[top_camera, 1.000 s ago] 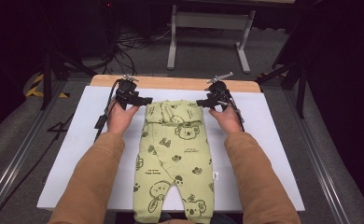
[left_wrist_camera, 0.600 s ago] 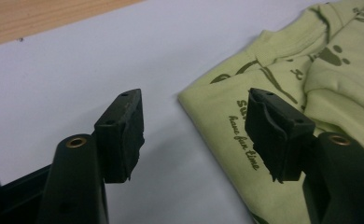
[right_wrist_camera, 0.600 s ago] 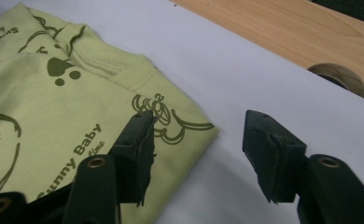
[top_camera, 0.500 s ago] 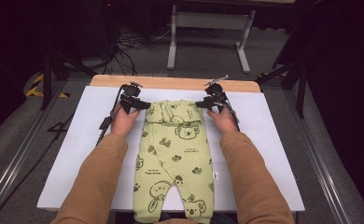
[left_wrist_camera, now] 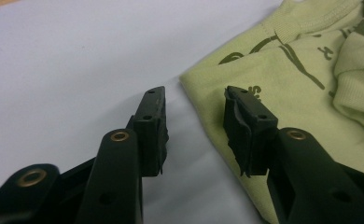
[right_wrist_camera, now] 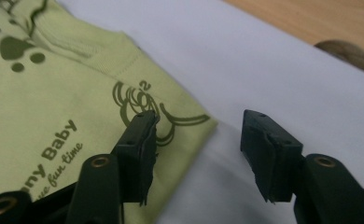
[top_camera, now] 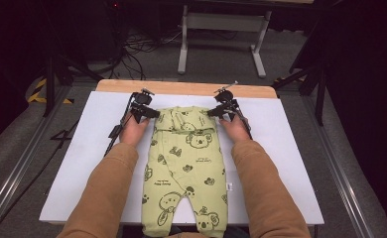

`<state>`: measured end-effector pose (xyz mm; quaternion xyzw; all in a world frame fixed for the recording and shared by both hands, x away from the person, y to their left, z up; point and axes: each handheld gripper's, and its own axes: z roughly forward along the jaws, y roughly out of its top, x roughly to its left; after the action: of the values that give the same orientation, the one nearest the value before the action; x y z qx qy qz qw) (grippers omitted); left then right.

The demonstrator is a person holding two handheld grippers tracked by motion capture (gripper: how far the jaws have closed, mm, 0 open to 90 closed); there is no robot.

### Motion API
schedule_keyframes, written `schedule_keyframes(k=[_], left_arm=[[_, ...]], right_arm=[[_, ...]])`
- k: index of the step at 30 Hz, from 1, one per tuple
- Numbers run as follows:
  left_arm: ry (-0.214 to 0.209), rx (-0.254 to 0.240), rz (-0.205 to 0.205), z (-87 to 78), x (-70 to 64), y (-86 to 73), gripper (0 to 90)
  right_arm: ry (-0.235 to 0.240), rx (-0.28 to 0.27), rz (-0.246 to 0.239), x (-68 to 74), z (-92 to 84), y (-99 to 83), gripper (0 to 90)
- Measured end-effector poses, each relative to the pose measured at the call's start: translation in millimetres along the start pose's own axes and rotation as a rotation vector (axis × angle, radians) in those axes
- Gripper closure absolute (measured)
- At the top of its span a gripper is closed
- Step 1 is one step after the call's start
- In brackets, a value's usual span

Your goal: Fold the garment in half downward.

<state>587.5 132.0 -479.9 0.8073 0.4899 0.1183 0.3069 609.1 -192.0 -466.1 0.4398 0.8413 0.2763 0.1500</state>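
Both tools sink, jaws closing yet apart: left tool [left_wrist_camera: 194, 109] and right tool [right_wrist_camera: 196, 135] straddle the romper's [top_camera: 186, 158] 10 and 2 o'clock corners.

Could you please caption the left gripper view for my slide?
Left gripper, jaws closing, straddles the green baby romper corner on the white sheet.

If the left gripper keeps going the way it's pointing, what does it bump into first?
Probably the corner of the green baby romper: the left gripper has its jaws astride that edge, low over the white sheet.
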Motion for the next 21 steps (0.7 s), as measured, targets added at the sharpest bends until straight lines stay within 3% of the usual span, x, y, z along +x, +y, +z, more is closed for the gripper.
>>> schedule_keyframes(k=[4, 8, 12, 15, 21], left_arm=[[0.012, -0.001, -0.006, 0.6, -2.9, -0.1, 61.5], [0.006, 0.003, -0.001, 0.3, -5.1, 0.0, 67.3], [-0.035, 0.014, -0.007, 0.3, -7.7, 0.6, 83.8], [-0.047, 0.018, -0.009, -0.6, -6.1, 0.8, 86.5], [-0.081, 0.003, -0.026, -8.7, -1.6, 1.7, 87.5]], right_arm=[[0.008, -0.001, 0.003, 0.9, -0.5, 0.2, 54.9], [0.032, 0.006, 0.003, 3.2, -1.2, 0.6, 67.2], [0.066, 0.013, -0.014, 5.9, -1.6, 1.4, 82.4], [0.046, 0.018, -0.061, 11.2, -2.2, 2.5, 85.1], [0.038, 0.004, -0.066, 12.0, -9.6, 4.5, 85.9]])
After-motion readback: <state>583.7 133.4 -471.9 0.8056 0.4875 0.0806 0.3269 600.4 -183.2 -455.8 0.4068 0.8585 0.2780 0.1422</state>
